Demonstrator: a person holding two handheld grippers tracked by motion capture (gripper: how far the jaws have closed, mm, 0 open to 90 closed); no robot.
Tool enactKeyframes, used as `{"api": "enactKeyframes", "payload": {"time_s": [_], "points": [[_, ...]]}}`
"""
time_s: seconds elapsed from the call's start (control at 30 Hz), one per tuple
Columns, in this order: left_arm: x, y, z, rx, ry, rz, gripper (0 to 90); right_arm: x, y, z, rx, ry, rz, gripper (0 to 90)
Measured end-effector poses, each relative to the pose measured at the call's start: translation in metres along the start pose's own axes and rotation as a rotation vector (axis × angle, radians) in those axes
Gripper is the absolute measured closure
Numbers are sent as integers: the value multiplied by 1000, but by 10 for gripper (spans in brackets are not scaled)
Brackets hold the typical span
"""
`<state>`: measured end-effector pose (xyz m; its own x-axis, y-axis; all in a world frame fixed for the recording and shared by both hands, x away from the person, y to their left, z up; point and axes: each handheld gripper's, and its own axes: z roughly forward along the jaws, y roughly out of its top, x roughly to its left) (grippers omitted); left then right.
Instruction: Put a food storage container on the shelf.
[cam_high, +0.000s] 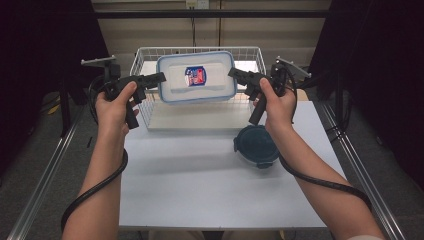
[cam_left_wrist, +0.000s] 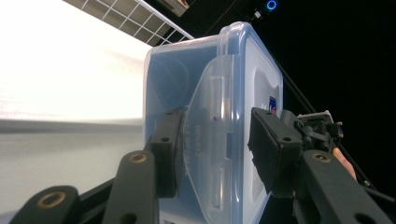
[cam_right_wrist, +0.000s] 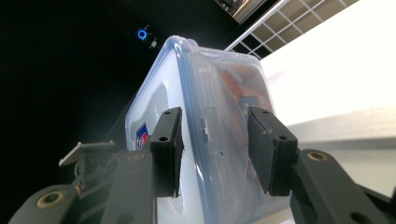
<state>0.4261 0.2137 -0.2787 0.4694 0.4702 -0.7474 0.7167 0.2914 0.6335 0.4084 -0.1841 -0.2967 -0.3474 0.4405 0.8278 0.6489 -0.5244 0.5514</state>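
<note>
- My two arms come up from the bottom of the high view, each with a black cable trailing along it.
- A bit farther up sits a round dark container (cam_high: 256, 145) on the white table (cam_high: 200, 185), right of the middle. It lies just below my right hand.
- My left gripper (cam_high: 159, 78) is left of the middle. Its jaws are squeezed on the left end of the clear box (cam_high: 196, 77).
- My right gripper (cam_high: 233, 73) is right of the middle. Its jaws are squeezed on the right end of the same box.
- The clear box has a blue rim and a red and blue sticker on its lid. It hangs in the air between my grippers, upper middle of the high view, tipped toward me.
- Behind and below the box is a white wire basket (cam_high: 145, 52) at the far end of the table.
</note>
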Motion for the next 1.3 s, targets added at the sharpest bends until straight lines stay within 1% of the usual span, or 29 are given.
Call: {"api": "enactKeyframes", "payload": {"time_s": [0.1, 0.17, 0.2, 0.3, 0.33, 0.4, 0.43, 0.47, 0.53, 0.57, 0.63, 0.67, 0.73, 0.77, 0.83, 0.93, 1.0, 1.07, 1.13, 1.17, 1.2, 1.23, 1.27, 1.3], "points": [[2, 5, 2, -2, -1, -5, 564, 0, 4, 3, -11, -1, -2, 571], [3, 8, 5, -11, 0, -16, 563, -1, 7, 6, -13, -4, -3, 571], [4, 10, 6, -4, -4, -12, 564, -1, 10, 9, -15, -7, -2, 571], [7, 16, 10, -18, -19, -36, 567, -1, 13, 11, -24, -7, 3, 571], [9, 20, 12, -13, -23, -38, 570, -1, 16, 14, -33, -9, 8, 571], [10, 23, 14, -13, -24, -36, 571, -2, 18, 15, -42, -11, 12, 571], [11, 26, 15, -17, -23, -43, 571, -2, 19, 17, -43, -14, 12, 571], [13, 30, 18, -11, -19, -47, 571, -3, 21, 20, -47, -23, 18, 570], [15, 33, 19, -6, -18, -43, 571, -4, 23, 23, -56, -24, 21, 570], [17, 35, 21, -11, -16, -54, 571, -5, 24, 24, -53, -28, 30, 570], [20, 38, 24, -8, -12, -61, 569, -6, 25, 28, -55, -35, 37, 570], [21, 40, 25, -9, -9, -58, 569, -8, 26, 30, -58, -38, 33, 570], [23, 44, 28, -11, -3, -68, 569, -10, 27, 33, -60, -41, 42, 570], [24, 46, 29, -10, -2, -65, 569, -11, 28, 35, -57, -43, 48, 569], [26, 49, 32, -12, 5, -80, 569, -13, 30, 38, -59, -50, 53, 569], [30, 54, 35, -8, 14, -86, 568, -16, 33, 44, -55, -62, 74, 566], [33, 57, 37, -6, 21, -91, 568, -16, 33, 46, -58, -71, 71, 564], [35, 60, 39, 2, 30, -89, 567, -18, 35, 50, -56, -82, 79, 564], [37, 62, 41, 3, 25, -98, 567, -18, 35, 51, -52, -86, 85, 562], [38, 63, 42, 7, 27, -92, 567, -19, 36, 53, -55, -88, 80, 562], [38, 63, 43, 6, 33, -99, 567, -20, 36, 53, -57, -87, 82, 562], [38, 64, 45, 9, 41, -91, 567, -21, 37, 54, -56, -93, 91, 559], [39, 65, 48, 6, 51, -99, 566, -25, 37, 56, -54, -104, 97, 556], [39, 65, 48, 6, 51, -99, 564, -25, 37, 56, -54, -104, 97, 556]]}}
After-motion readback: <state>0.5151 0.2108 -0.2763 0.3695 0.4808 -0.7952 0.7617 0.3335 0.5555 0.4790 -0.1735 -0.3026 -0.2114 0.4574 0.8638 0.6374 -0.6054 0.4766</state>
